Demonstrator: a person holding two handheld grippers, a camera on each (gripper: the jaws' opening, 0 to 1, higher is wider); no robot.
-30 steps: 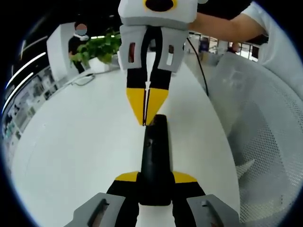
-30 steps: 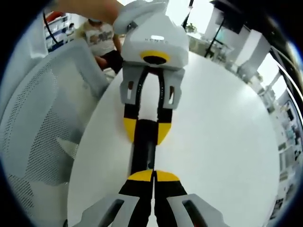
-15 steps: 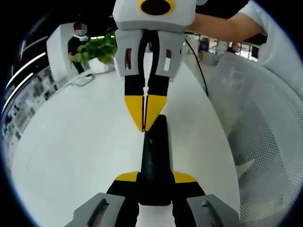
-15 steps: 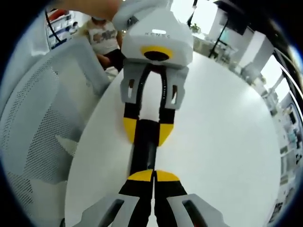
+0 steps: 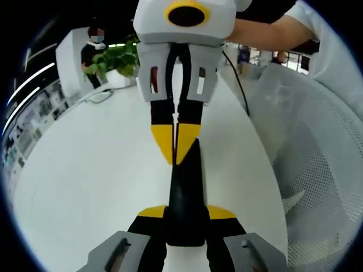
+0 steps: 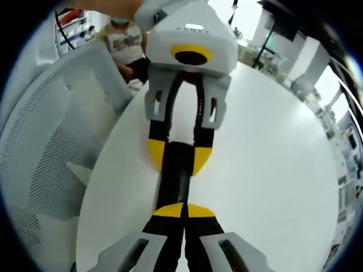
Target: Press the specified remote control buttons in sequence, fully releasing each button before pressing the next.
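Remote control (image 5: 185, 198), black and slim, lies lengthwise over the white table (image 5: 85, 170) and is clamped at its near end between the yellow-tipped jaws of the left gripper (image 5: 185, 214). In the right gripper view the same remote control (image 6: 173, 181) runs from that left gripper (image 6: 177, 157), which squeezes it from both sides, toward the camera. The right gripper (image 5: 174, 148) comes in from the far side with its two fingers pressed together, tips resting on the far part of the remote's top face (whether a button is pushed down cannot be told). Its own view shows the right gripper (image 6: 184, 211) with jaws closed tip to tip over the remote. A white mesh chair (image 5: 317, 170) stands just beside the table edge. A green plant (image 5: 116, 56) sits in a white pot (image 5: 121, 77) at the table's far side, well apart from the remote.
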